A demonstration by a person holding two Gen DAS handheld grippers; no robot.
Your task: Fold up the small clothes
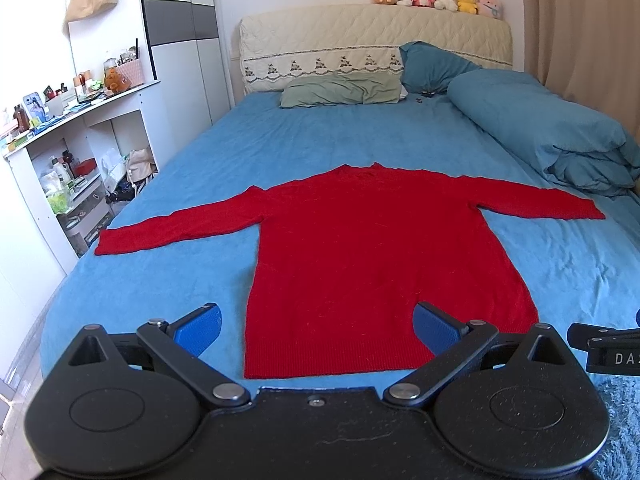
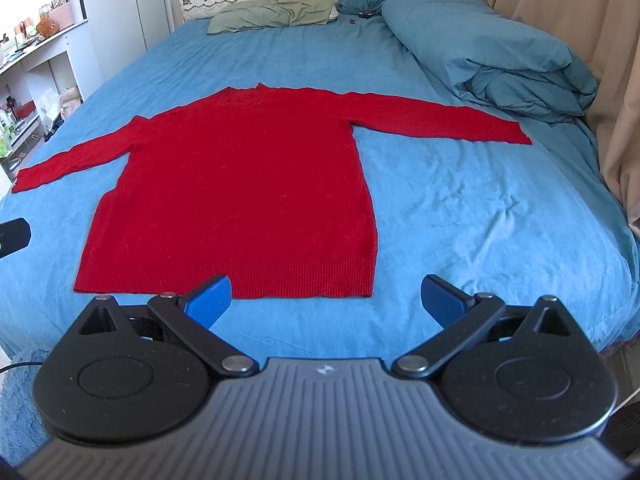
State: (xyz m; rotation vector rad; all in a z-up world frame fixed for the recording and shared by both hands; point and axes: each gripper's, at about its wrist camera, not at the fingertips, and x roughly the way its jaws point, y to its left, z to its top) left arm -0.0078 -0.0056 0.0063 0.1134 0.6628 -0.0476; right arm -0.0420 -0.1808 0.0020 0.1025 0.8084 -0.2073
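Observation:
A red long-sleeved sweater (image 1: 360, 256) lies flat on the blue bed sheet (image 1: 280, 140), both sleeves spread sideways, hem nearest me. It also shows in the right wrist view (image 2: 240, 184). My left gripper (image 1: 318, 330) is open and empty, hovering over the hem's left part. My right gripper (image 2: 326, 300) is open and empty, just in front of the hem's right corner. The right gripper's side shows at the right edge of the left wrist view (image 1: 608, 344).
A folded blue duvet (image 1: 552, 128) lies along the bed's right side, with a curtain beyond it. A green pillow (image 1: 340, 90) and a blue pillow (image 1: 432, 64) sit at the headboard. Cluttered white shelves (image 1: 72, 160) stand to the left of the bed.

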